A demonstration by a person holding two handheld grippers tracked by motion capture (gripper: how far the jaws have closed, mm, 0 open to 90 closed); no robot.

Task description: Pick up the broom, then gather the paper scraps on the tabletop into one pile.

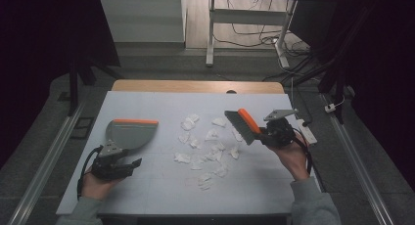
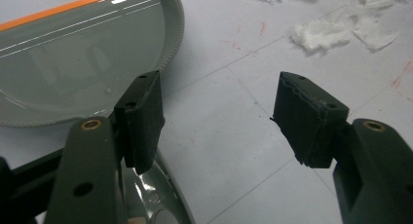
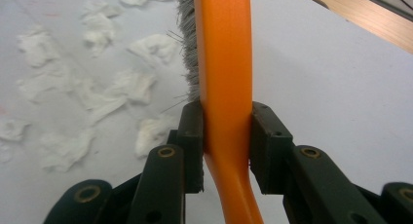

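Brush (image 1: 244,125), orange-handled with grey bristles, hovering over the right side of the white desk (image 1: 161,195), pinched in the right gripper (image 1: 266,136); crumpled paper scraps (image 1: 205,149) lying mid-desk, grey dustpan (image 1: 129,133) resting at left, just ahead of the left gripper (image 1: 128,165). Left gripper view: fingers (image 2: 143,119) standing spread, holding nothing, dustpan (image 2: 73,63) lying beside them. Right gripper view: fingers (image 3: 192,141) pressing the brush handle (image 3: 226,87), scraps (image 3: 97,97) lying left of it.

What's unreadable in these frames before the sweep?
- Dustpan handle: left gripper view, covered by the left tongs and cut by the bottom edge.
- Brush head: right gripper view, cut by the top edge.
- Paper scraps: high view, too small to count exactly.
- Right tongs: high view, pads hidden behind the brush.
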